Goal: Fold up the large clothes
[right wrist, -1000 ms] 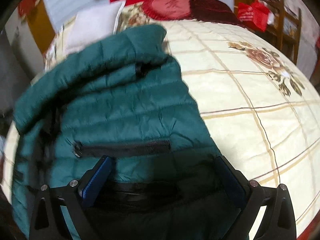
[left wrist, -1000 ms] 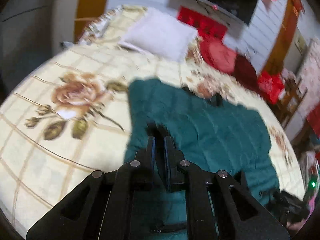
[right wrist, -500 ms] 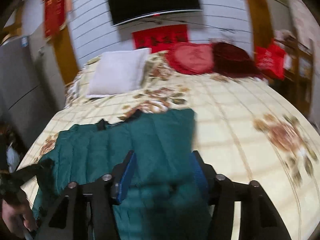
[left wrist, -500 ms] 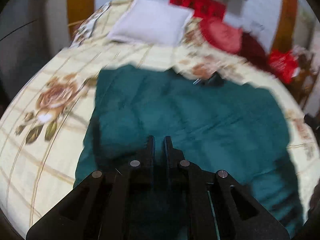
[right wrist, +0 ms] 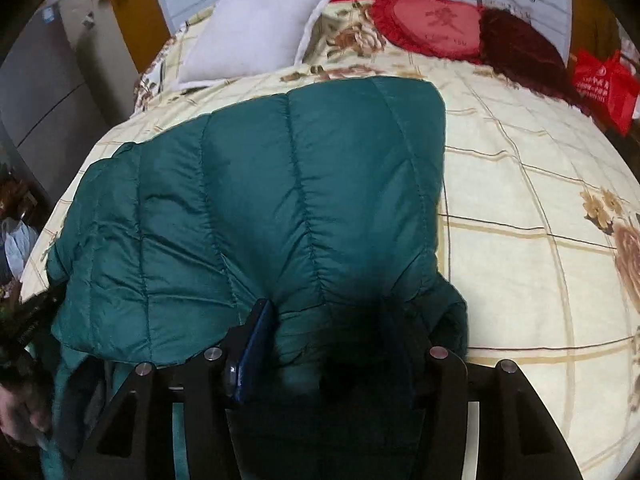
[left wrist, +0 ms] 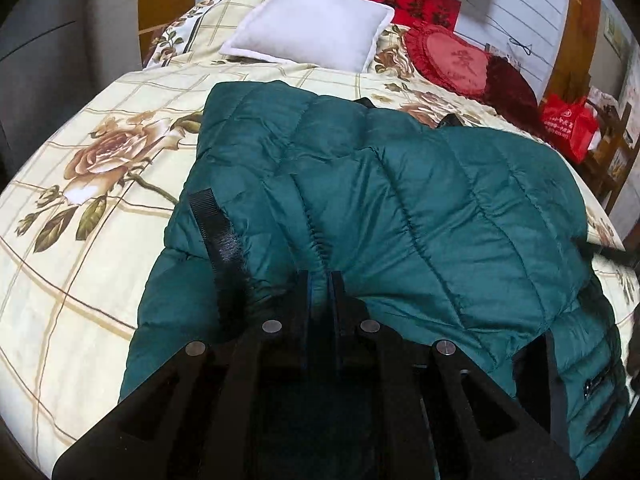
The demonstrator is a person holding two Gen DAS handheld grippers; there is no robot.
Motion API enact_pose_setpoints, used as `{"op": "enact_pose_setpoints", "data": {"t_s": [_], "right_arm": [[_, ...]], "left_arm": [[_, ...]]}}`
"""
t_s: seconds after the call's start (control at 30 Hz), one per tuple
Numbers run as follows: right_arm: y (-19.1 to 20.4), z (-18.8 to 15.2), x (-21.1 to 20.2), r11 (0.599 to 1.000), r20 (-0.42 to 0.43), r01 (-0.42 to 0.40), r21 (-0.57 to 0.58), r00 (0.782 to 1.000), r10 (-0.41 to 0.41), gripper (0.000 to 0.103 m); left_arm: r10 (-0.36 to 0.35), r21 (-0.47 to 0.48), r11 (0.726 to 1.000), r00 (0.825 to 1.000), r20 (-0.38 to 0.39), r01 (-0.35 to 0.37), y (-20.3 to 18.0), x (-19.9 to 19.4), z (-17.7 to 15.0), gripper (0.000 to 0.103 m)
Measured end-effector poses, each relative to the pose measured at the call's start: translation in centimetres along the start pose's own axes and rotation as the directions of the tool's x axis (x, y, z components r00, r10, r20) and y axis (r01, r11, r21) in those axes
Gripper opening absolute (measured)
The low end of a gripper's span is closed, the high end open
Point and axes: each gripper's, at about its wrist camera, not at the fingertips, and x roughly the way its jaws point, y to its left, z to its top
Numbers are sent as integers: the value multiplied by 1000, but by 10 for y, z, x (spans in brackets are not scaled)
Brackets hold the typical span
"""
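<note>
Left wrist view: the left gripper point(left wrist: 319, 280) has its jaws drawn nearly together, pinching a ridge of the green quilted jacket point(left wrist: 400, 200) between the pads, right at a gathered seam. The jacket lies spread on the floral bedspread point(left wrist: 80, 208), its far edge reaching toward the white pillow point(left wrist: 312, 36) but stopping short of it, and a black ribbed strap point(left wrist: 218, 232) runs down the cloth just left of the fingers. Over to the right wrist view: the right gripper point(right wrist: 332, 320) has just been closing, and now its jaws stand partway in, with a thick bunch of the jacket point(right wrist: 280, 184) between them; the blue-padded left finger point(right wrist: 252, 348) lies against the fabric, while the right finger is lost in dark shadow, so whether both pads truly press I cannot tell. Here the jacket shows as a folded top layer, its right edge straight against bare bedspread point(right wrist: 540, 200). At the headboard end sit a red heart cushion point(right wrist: 436, 20) and a dark red cushion point(right wrist: 520, 52) side by side, touching. Low at the left edge of this view, a person's hand point(right wrist: 20, 412) shows, blurred.
</note>
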Motion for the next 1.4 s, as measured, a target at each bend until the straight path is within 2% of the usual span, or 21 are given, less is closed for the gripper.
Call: {"op": "enact_pose_setpoints", "data": {"t_s": [0.03,0.07,0.17,0.27,0.4,0.47,0.5,0.67,0.77,0.87,0.97,1.0,1.03,1.1,1.13,1.17,1.2,1.27,1.3,1.4], "right_arm": [[0,7,-10,1000,35,-1,10,999,0,52],[2,14,-24,1000,107,6,15,994,-8,52],[6,38,-52,997,282,-3,75,959,-19,52],[12,64,-45,988,331,-65,143,944,14,52],[26,86,2,990,248,-47,134,969,13,52],[16,86,38,988,110,48,149,992,-65,52],[7,81,58,987,32,58,153,997,-63,52],[-1,80,71,991,42,57,120,997,-62,52],[0,83,58,986,41,73,152,996,-80,52],[19,75,14,992,181,42,116,982,-63,52],[55,55,-16,1000,238,7,25,971,-13,52],[65,47,-19,1000,235,20,4,972,-21,60],[76,36,-18,999,222,38,-18,974,-33,79],[88,16,4,994,156,89,-58,985,-79,96],[88,8,19,992,120,111,-57,987,-103,99],[84,2,29,995,109,93,-35,990,-89,100],[81,2,30,997,115,69,-18,991,-67,100],[77,10,26,998,60,58,-6,997,-58,99],[77,13,16,998,44,62,-2,997,-62,96],[72,8,-31,996,81,76,-40,994,-72,96]], "left_arm": [[4,3,1000,1000,-1,-4,-1,1,0,8],[6,4,1000,1000,0,-6,-1,1,0,8],[15,8,1000,1000,1,-15,-3,1,0,8],[12,6,1000,1000,1,-12,-3,2,0,8],[2,-5,1000,1000,2,-2,-1,2,-1,8],[-13,-10,1000,1000,6,13,2,2,-1,8],[-14,-8,1000,1000,5,14,1,2,-1,8],[-20,-19,1000,1000,3,20,3,2,-1,8],[-14,-24,1000,1000,-2,14,4,3,0,8],[-9,-23,1000,1000,-2,9,2,3,0,8],[-7,-23,1000,1000,-2,6,2,4,0,8],[-5,-22,1000,1000,-3,4,2,4,0,8],[-2,-19,1000,1000,-3,1,1,4,0,8],[4,-15,1000,1000,-4,-4,0,4,-1,8],[8,-11,1000,1000,-5,-8,-1,4,-1,8],[13,-8,1000,1000,-6,-13,-1,4,0,8],[21,2,1000,1000,-7,-21,-3,4,0,8],[33,17,999,999,-9,-33,-5,5,0,8],[35,21,999,999,-11,-35,-5,5,1,8],[8,21,1000,999,-35,-7,0,3,5,8]]}}
